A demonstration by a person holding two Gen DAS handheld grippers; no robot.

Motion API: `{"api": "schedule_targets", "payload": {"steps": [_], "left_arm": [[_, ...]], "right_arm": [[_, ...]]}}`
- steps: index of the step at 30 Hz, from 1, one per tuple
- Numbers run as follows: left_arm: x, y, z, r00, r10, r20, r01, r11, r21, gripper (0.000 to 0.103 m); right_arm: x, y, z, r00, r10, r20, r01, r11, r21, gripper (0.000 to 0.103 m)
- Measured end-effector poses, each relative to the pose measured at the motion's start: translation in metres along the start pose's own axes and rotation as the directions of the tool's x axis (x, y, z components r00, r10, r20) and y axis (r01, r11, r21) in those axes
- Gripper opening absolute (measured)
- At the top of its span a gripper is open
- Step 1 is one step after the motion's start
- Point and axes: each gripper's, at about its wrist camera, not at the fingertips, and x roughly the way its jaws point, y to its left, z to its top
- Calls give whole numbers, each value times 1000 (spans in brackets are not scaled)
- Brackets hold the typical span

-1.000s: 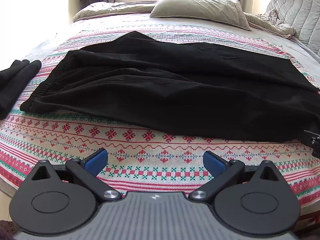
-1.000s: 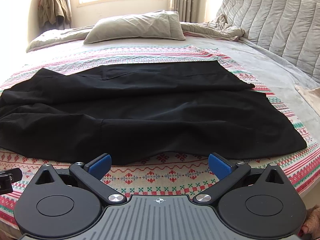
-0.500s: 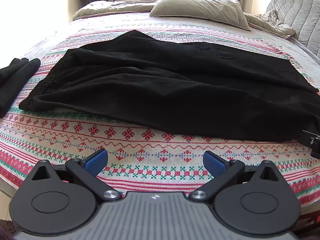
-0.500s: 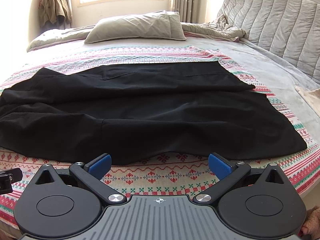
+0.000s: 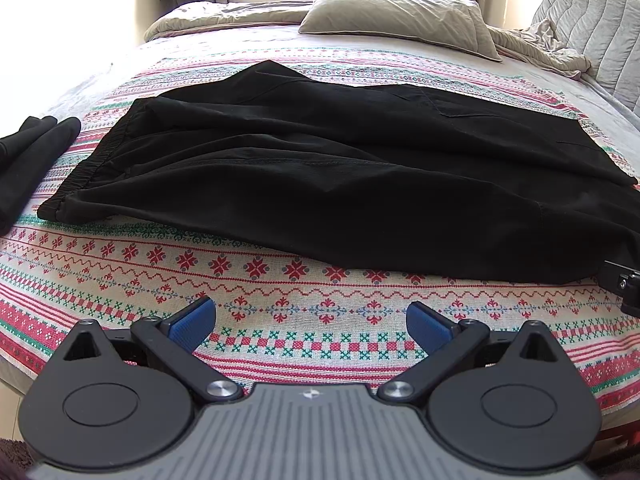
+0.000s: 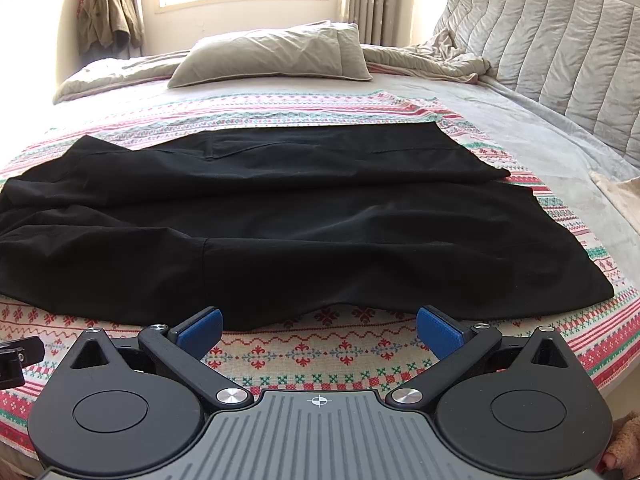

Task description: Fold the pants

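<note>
A pair of black, soft woven pants (image 5: 332, 184) is lying spread sideways across the patterned red, green and white knitted bedspread (image 5: 280, 320), with the elastic waistband at the left and the 2 leg hems at the right. The legs are already lying 1 over the other, the near one covering most of the far one.

The left gripper (image 5: 310, 318) is hovering over bare bedspread just short of the near edge of the pants, its 2 blue-padded fingers (image 5: 192, 320) spread wide and grasping nothing. The right gripper (image 6: 320, 326) is hovering the same way near the leg end, fingers (image 6: 438, 330) released and empty, with the cloth's near edge just beyond the tips.

The fabric is looking light, limp and thin, so it will probably drape and sag rather than hold a shape, and a single-layer pinch would likely leave the lower leg behind. Sensible holds seem to be the near corner of the waistband on the left, where the gathered elastic gives a thicker grip, and the near hem corner on the right, catching both layers together.

A second dark folded garment (image 5: 28, 156) is lying at the far left, apart from the pants. A grey pillow (image 6: 272, 56) is resting at the far end.
</note>
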Motion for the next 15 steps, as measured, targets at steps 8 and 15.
{"api": "schedule_targets", "payload": {"steps": [8,15], "left_arm": [[0,0,0,1000,-2,0,2,1000,1,103],[0,0,0,1000,-1,0,1,1000,0,103]], "right_arm": [[0,0,0,1000,-2,1,2,1000,1,103],[0,-2,-1,1000,-8,0,8,1000,3,103]]}}
